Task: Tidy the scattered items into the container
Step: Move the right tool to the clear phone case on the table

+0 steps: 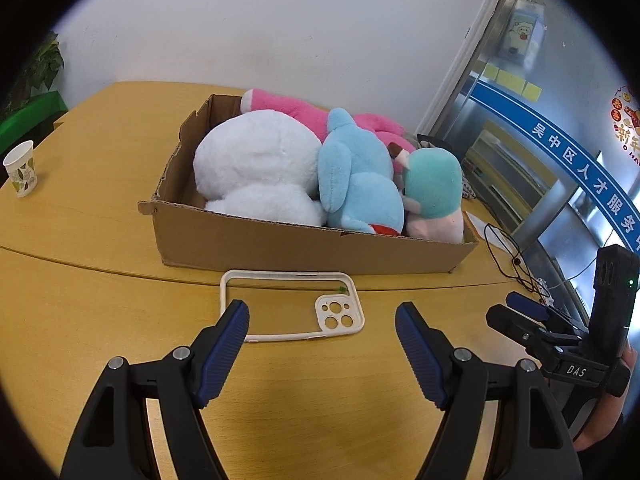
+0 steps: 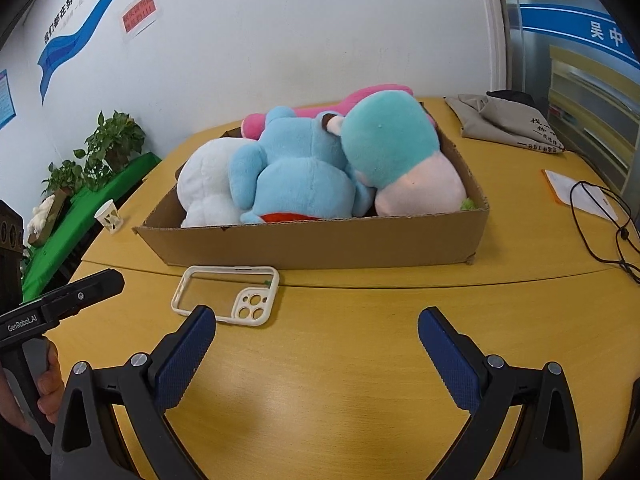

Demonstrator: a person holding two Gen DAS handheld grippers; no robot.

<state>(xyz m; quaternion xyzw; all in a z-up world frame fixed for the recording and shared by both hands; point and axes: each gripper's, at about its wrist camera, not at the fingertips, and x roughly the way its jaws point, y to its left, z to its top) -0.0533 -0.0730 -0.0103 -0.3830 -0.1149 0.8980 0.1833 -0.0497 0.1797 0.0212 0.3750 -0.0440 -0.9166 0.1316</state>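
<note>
Left wrist view: the left gripper (image 1: 322, 316) hangs wide open and empty over the table (image 1: 100, 320), with the phone case (image 1: 292, 305) lying flat just past its fingertips, in front of the box (image 1: 304, 246) of plush toys (image 1: 256, 168). Right wrist view: the right gripper (image 2: 316, 326), also spread and holding nothing, has the case (image 2: 228, 294) ahead to its left. The case looks light, thin and springy; pinching one raised rim seems best.

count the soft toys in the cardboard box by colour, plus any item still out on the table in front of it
White plush toy: 1
Light blue plush toy: 1
Pink plush toy: 1
Teal and pale pink plush toy: 1
Cream-rimmed clear phone case, on the wooden table outside the brown cardboard box: 1
Total: 5
</note>
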